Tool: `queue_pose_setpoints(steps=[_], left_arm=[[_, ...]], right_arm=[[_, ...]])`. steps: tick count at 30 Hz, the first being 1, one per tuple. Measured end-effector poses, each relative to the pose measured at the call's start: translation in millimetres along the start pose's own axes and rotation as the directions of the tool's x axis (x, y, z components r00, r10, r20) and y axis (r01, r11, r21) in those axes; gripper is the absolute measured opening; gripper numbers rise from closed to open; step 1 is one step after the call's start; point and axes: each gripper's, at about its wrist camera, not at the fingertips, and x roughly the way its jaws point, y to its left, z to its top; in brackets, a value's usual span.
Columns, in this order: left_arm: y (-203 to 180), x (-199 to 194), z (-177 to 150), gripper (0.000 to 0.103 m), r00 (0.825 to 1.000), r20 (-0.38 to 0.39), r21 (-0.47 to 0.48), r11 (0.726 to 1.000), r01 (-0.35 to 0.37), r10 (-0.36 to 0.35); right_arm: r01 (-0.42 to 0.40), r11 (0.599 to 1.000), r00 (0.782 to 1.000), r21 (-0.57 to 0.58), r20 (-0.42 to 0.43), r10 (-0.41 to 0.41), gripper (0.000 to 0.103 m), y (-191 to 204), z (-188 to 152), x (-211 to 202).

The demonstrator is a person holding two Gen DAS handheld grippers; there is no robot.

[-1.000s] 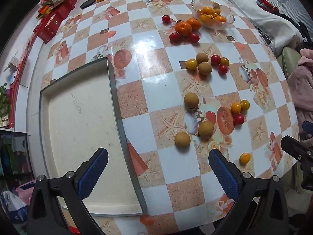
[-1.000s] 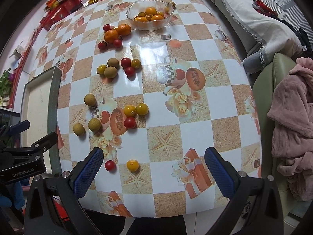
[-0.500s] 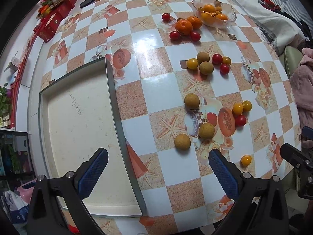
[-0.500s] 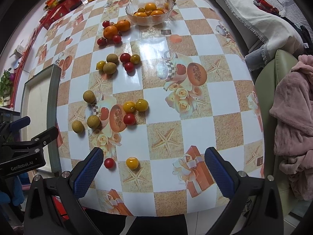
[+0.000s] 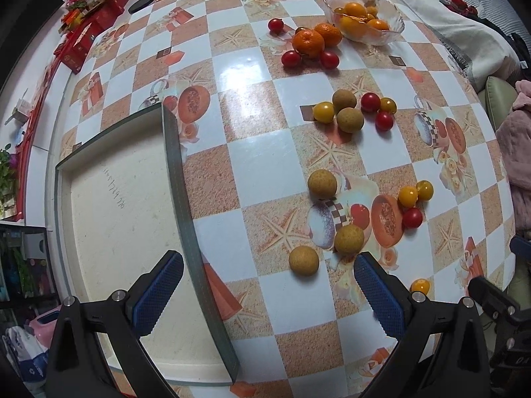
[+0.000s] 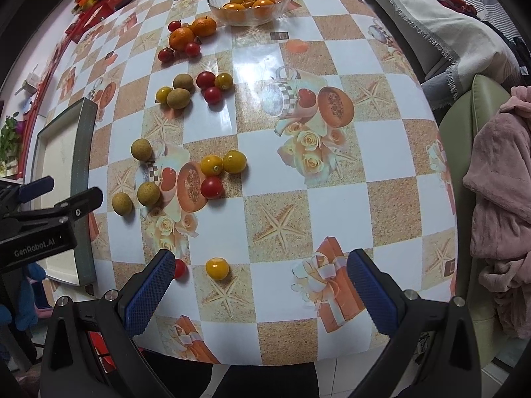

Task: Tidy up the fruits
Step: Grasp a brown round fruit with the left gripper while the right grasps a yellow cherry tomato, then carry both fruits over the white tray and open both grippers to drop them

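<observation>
Loose fruits lie on a checkered tablecloth: brown longans (image 5: 303, 260) (image 6: 121, 203), red cherry tomatoes (image 5: 412, 217) (image 6: 211, 187), yellow tomatoes (image 5: 407, 196) (image 6: 217, 268) and two tangerines (image 5: 308, 43) (image 6: 181, 38). A glass bowl (image 5: 395, 33) (image 6: 282, 3) holds orange fruit at the far side. An empty flat tray (image 5: 109, 219) (image 6: 59, 152) sits at the left. My left gripper (image 5: 268, 285) is open and empty, above the tray's right rim. My right gripper (image 6: 259, 282) is open and empty over the near table edge, close to a yellow tomato.
Red boxes and packets (image 5: 89, 30) crowd the far left of the table. A sofa with a grey blanket (image 6: 441, 30) and a pink garment (image 6: 501, 182) is at the right. The table's front edge (image 6: 265, 361) is just below my right gripper.
Both grippers have moved slightly lower and closer to the table, so the fruits appear a little nearer. Nothing was grasped or released.
</observation>
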Motion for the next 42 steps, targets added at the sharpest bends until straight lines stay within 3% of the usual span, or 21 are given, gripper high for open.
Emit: queue_pose_setpoints(steps=[14, 15, 17, 22, 25, 27, 30, 33, 35, 36, 39, 42], left_arm=[[-20, 33, 32, 0.103, 0.999, 0.036, 0.061, 0.998, 0.008, -0.010], [-21, 35, 34, 0.103, 0.999, 0.038, 0.065, 0.998, 0.005, -0.007], [-22, 40, 38, 0.103, 0.999, 0.040, 0.067, 0.998, 0.005, -0.008], [-22, 54, 45, 0.102, 0.999, 0.032, 0.072, 0.997, -0.006, 0.004], [-24, 61, 47, 0.089, 1.000, 0.013, 0.082, 0.997, -0.003, 0.002], [-23, 67, 47, 0.089, 1.000, -0.002, 0.082, 0.997, -0.002, 0.002], [-22, 68, 49, 0.079, 1.000, 0.008, 0.072, 0.997, 0.022, -0.022], [-23, 68, 52, 0.068, 0.999, 0.011, 0.079, 0.996, 0.038, -0.039], [-26, 66, 51, 0.056, 0.998, 0.015, 0.085, 0.995, 0.056, -0.057], [-34, 64, 51, 0.053, 0.998, 0.019, 0.090, 0.994, 0.056, -0.058], [-40, 61, 50, 0.029, 0.997, 0.037, 0.112, 0.992, 0.064, -0.069], [-38, 58, 51, 0.028, 0.993, 0.029, 0.091, 0.990, 0.111, -0.114]], right_arm=[[-0.053, 0.995, 0.998, -0.081, -0.045, 0.049, 0.099, 13, -23, 35], [-0.057, 0.994, 0.997, -0.088, -0.049, 0.053, 0.097, 14, -25, 38], [-0.068, 0.992, 0.996, -0.109, -0.068, 0.061, 0.080, 18, -30, 46], [-0.067, 0.987, 0.995, -0.146, -0.081, 0.056, 0.074, 27, -36, 59], [-0.067, 0.984, 0.995, -0.165, -0.085, 0.054, 0.068, 32, -37, 66], [-0.058, 0.981, 0.996, -0.183, -0.071, 0.046, 0.068, 35, -36, 67], [-0.050, 0.978, 0.997, -0.204, -0.060, 0.038, 0.063, 41, -34, 68], [-0.006, 0.973, 0.999, -0.230, -0.044, -0.004, 0.049, 55, -31, 71], [-0.001, 0.970, 0.999, -0.242, -0.039, -0.009, 0.028, 60, -30, 72], [-0.009, 0.971, 0.999, -0.241, -0.041, -0.001, 0.022, 60, -29, 72], [-0.048, 0.979, 0.998, -0.200, -0.044, 0.040, 0.022, 50, -25, 70], [-0.123, 0.986, 0.992, -0.115, -0.048, 0.118, 0.022, 36, -22, 66]])
